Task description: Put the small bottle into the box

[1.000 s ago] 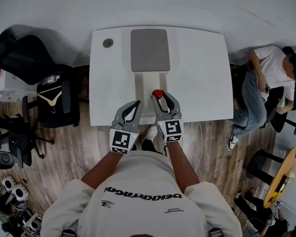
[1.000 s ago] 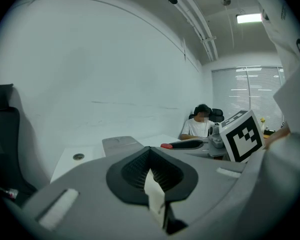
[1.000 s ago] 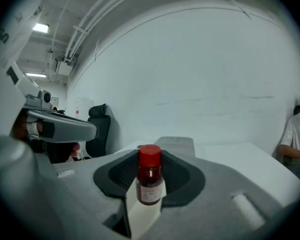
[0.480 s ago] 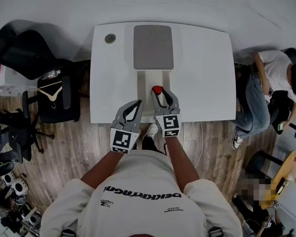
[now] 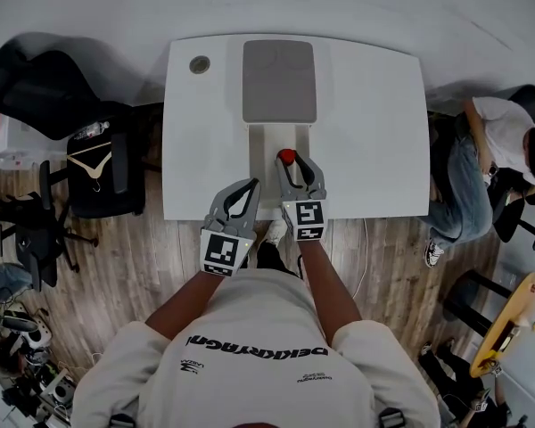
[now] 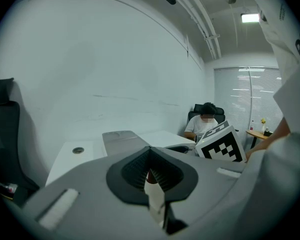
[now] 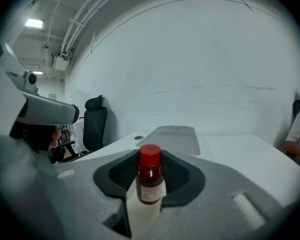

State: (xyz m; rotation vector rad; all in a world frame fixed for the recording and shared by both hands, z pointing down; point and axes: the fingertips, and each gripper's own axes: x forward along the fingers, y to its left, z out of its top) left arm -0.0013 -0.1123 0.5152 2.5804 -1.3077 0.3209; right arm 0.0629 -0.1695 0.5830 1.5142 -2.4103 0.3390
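A small brown bottle (image 7: 150, 180) with a red cap (image 5: 286, 156) stands upright between the jaws of my right gripper (image 5: 290, 166), which is shut on it. The gripper holds it over the open white box (image 5: 258, 145) in the middle of the table. The box's grey lid (image 5: 279, 80) lies folded back beyond it. Whether the bottle touches the box floor I cannot tell. My left gripper (image 5: 246, 189) hangs at the box's near left corner by the table's front edge, shut and with nothing in it; its fingertips (image 6: 150, 150) meet.
The white table (image 5: 374, 132) has a round cable hole (image 5: 200, 64) at its far left. Black office chairs (image 5: 36, 87) stand left of the table, one with a coat hanger (image 5: 91, 169). A person (image 5: 481, 150) sits at the right. Wooden floor lies in front.
My right gripper has sunk a little toward the box with the bottle still in it. The left gripper has stayed where it was.
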